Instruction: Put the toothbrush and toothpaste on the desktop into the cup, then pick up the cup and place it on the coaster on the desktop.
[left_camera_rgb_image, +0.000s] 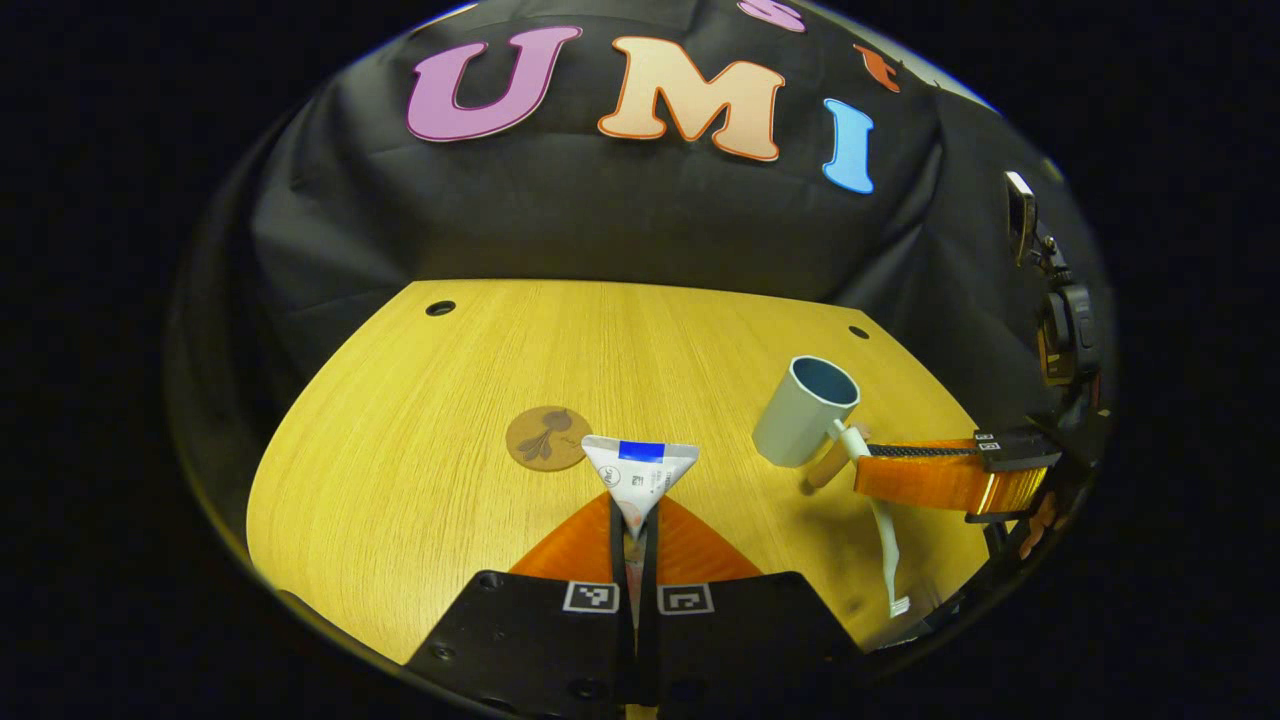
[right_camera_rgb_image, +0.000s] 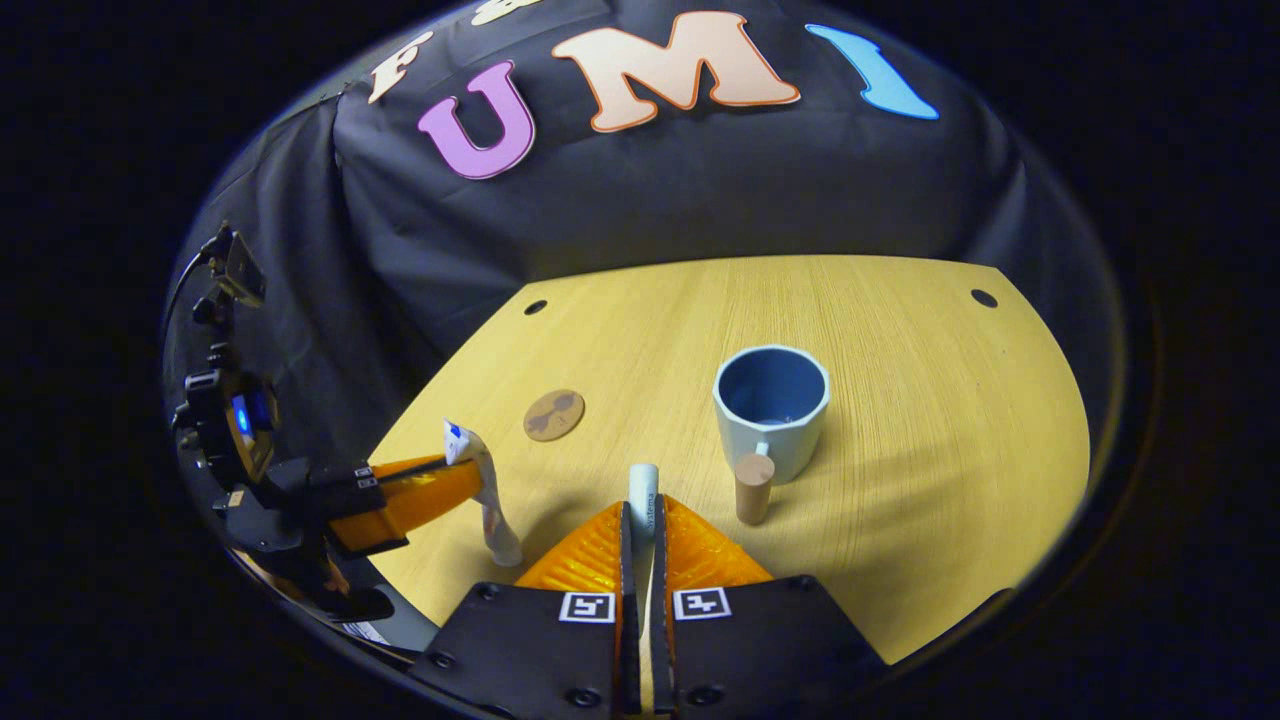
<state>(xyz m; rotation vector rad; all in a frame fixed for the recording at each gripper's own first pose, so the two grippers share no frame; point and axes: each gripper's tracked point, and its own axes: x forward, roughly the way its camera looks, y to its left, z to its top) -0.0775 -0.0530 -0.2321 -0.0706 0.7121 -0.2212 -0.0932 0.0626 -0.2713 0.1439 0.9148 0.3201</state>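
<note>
My left gripper (left_camera_rgb_image: 632, 520) is shut on a white toothpaste tube (left_camera_rgb_image: 640, 472), whose flat crimped end with a blue stripe points forward. In the right gripper view the tube (right_camera_rgb_image: 483, 495) hangs cap-down just above the table, held by the left gripper (right_camera_rgb_image: 455, 485). My right gripper (right_camera_rgb_image: 642, 515) is shut on a white toothbrush (right_camera_rgb_image: 643, 492). In the left gripper view the toothbrush (left_camera_rgb_image: 886, 540) hangs head-down from the right gripper (left_camera_rgb_image: 870, 468), close to the cup. The pale blue cup (right_camera_rgb_image: 771, 405) stands upright and empty, its wooden handle (right_camera_rgb_image: 753, 487) facing the right gripper. The round brown coaster (left_camera_rgb_image: 547, 437) lies flat, left of the cup.
The wooden table (right_camera_rgb_image: 950, 400) has small dark holes near its far corners and ends at the black cloth wall behind. Open tabletop lies between the coaster (right_camera_rgb_image: 553, 414) and the cup (left_camera_rgb_image: 805, 410). A device on a stand (left_camera_rgb_image: 1060, 320) rises behind the right gripper.
</note>
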